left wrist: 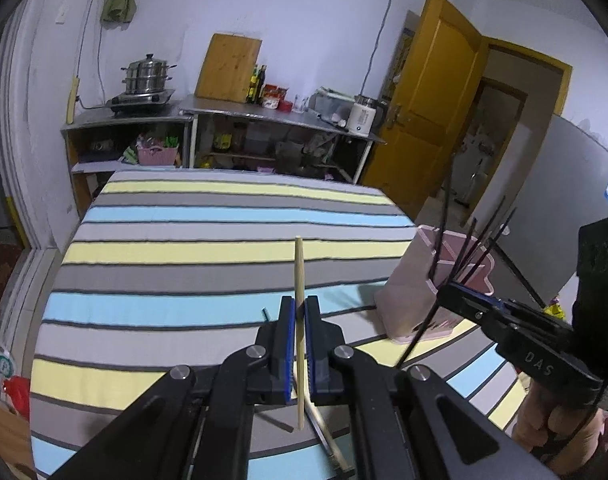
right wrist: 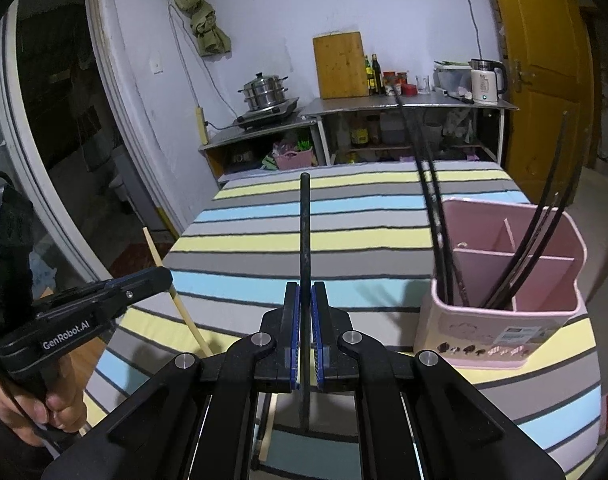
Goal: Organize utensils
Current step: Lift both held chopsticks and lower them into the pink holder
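Observation:
My left gripper [left wrist: 299,312] is shut on a light wooden chopstick [left wrist: 299,272] that stands upright between its blue pads, above the striped tablecloth [left wrist: 184,240]. The right wrist view shows that chopstick [right wrist: 154,250] and the left gripper [right wrist: 166,278] at the left edge. My right gripper [right wrist: 305,304] is shut on a black chopstick [right wrist: 305,224], also upright. A pink utensil holder [right wrist: 504,312] with dividers stands to its right and holds several black chopsticks [right wrist: 436,220]. In the left wrist view the holder [left wrist: 420,280] is at the right, with the right gripper [left wrist: 448,294] in front of it.
Under my left gripper more chopsticks [left wrist: 332,444] lie on the cloth near the table's front edge. A short dark piece [left wrist: 266,314] lies left of the fingers. Behind the table are steel counters with a steamer pot [left wrist: 146,76], a cutting board [left wrist: 228,66] and a kettle [right wrist: 486,80]. An orange door [left wrist: 428,96] stands open at the right.

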The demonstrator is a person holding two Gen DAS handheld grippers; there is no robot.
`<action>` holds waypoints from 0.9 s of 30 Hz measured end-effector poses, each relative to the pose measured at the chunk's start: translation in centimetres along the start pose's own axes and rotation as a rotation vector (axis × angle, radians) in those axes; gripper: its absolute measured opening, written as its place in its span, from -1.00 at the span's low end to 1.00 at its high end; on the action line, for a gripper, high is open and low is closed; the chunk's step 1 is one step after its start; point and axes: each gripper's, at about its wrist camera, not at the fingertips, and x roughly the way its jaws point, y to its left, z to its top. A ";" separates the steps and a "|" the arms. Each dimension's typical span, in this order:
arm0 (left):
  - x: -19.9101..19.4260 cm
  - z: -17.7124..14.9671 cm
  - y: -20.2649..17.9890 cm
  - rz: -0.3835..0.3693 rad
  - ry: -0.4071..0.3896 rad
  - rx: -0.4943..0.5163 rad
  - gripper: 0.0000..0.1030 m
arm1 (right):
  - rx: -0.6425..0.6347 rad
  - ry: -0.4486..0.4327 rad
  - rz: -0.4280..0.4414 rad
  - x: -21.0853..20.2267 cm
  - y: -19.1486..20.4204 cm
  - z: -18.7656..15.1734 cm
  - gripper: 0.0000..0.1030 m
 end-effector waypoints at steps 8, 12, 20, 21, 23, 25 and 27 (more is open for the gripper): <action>-0.7 3.0 -3.6 -0.082 -0.031 0.027 -0.92 | 0.024 -0.071 -0.021 -3.5 -2.0 1.7 -0.89; -0.2 4.8 -6.5 -0.137 -0.040 0.045 -0.92 | 0.036 -0.115 -0.049 -5.9 -3.4 2.8 -0.89; 1.4 7.9 -11.8 -0.228 -0.051 0.071 -0.92 | 0.060 -0.185 -0.116 -10.1 -6.6 4.7 -0.89; 1.6 8.3 -12.3 -0.235 -0.054 0.071 -0.92 | 0.062 -0.192 -0.123 -10.5 -6.9 4.9 -0.89; 2.0 9.2 -13.0 -0.242 -0.065 0.074 -0.92 | 0.065 -0.207 -0.135 -11.2 -7.4 5.4 -0.89; 2.3 10.0 -13.7 -0.245 -0.078 0.077 -0.92 | 0.065 -0.228 -0.147 -12.0 -7.8 6.0 -0.89; 2.8 10.9 -14.3 -0.243 -0.093 0.083 -0.92 | 0.065 -0.242 -0.154 -12.3 -8.1 6.8 -0.89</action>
